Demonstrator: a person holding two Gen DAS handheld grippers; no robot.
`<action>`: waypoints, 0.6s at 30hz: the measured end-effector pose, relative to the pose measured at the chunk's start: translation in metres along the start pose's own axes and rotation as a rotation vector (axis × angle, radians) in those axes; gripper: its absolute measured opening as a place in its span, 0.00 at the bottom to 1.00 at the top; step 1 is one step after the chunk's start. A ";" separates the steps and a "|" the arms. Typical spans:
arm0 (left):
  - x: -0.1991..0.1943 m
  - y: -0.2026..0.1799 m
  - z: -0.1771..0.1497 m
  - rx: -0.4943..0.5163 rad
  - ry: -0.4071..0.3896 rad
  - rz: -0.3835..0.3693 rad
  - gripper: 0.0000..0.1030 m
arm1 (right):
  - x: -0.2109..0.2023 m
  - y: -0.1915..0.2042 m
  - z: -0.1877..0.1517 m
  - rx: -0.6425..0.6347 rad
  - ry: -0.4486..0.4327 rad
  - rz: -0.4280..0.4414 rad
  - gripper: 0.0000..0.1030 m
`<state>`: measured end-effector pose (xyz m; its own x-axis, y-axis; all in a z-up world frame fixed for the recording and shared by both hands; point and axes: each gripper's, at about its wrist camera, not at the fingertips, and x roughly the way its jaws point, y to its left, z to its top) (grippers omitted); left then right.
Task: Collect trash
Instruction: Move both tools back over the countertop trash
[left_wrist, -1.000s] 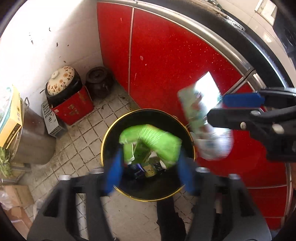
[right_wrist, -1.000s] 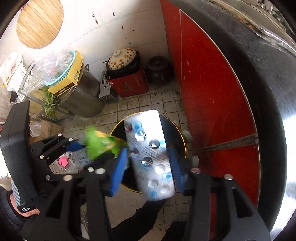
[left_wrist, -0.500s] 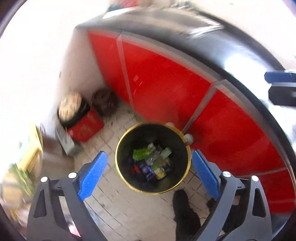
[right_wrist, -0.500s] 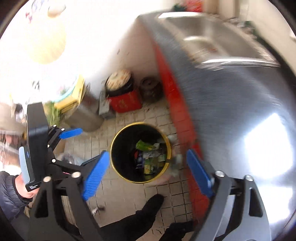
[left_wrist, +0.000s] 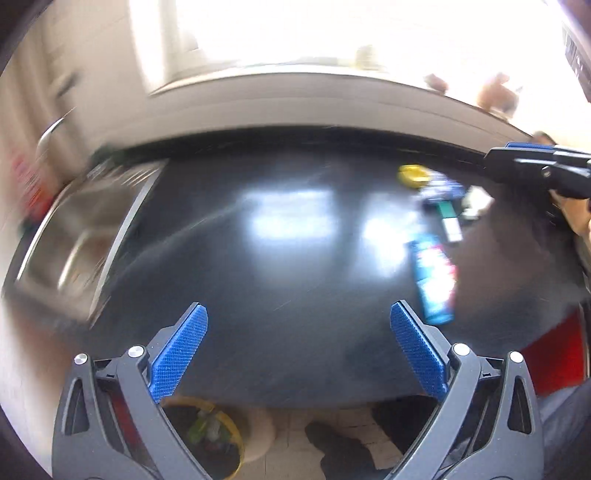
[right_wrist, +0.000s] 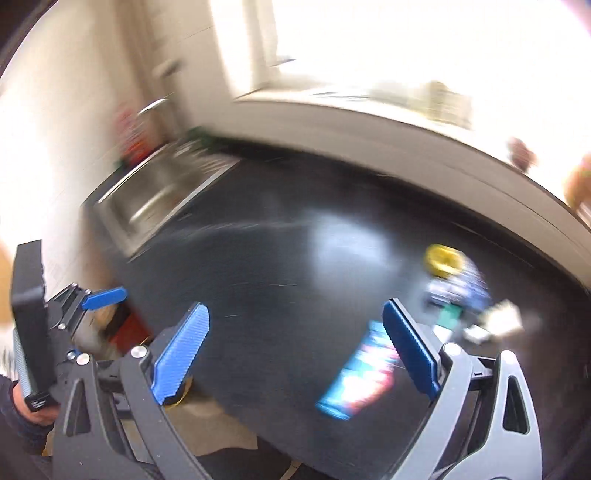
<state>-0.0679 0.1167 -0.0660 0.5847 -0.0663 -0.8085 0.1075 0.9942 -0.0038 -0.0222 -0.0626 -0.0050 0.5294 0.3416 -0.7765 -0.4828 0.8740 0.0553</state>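
Both views are blurred by motion. My left gripper (left_wrist: 298, 352) is open and empty above the black countertop (left_wrist: 258, 258). My right gripper (right_wrist: 295, 350) is open and empty too; it also shows at the right edge of the left wrist view (left_wrist: 535, 162). Trash lies on the counter's right side: a blue wrapper (left_wrist: 432, 280) (right_wrist: 358, 376), a yellow lid (left_wrist: 412, 173) (right_wrist: 443, 258), a dark blue packet (right_wrist: 458, 291) and small white scraps (right_wrist: 502, 317). The black bin with a gold rim (left_wrist: 207, 435) stands on the floor below the counter, with green trash inside.
A steel sink (left_wrist: 74, 240) (right_wrist: 155, 199) is set in the counter's left end, with a tap (right_wrist: 153, 105) behind it. A bright window sill (left_wrist: 295, 77) runs along the back. Red cabinet fronts (left_wrist: 554, 354) lie below the counter.
Both grippers let their trash fall into the bin, opened, then swung up from the bin to face the countertop.
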 end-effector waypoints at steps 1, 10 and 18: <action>0.003 -0.014 0.008 0.034 0.001 -0.019 0.94 | -0.006 -0.016 -0.006 0.034 -0.007 -0.029 0.89; 0.032 -0.108 0.032 0.162 0.075 -0.161 0.94 | -0.042 -0.112 -0.057 0.286 -0.042 -0.171 0.89; 0.065 -0.125 0.031 0.199 0.141 -0.145 0.94 | -0.024 -0.141 -0.065 0.331 -0.009 -0.195 0.89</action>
<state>-0.0186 -0.0144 -0.0999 0.4357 -0.1807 -0.8818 0.3457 0.9381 -0.0215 -0.0119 -0.2165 -0.0352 0.5956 0.1600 -0.7872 -0.1222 0.9866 0.1081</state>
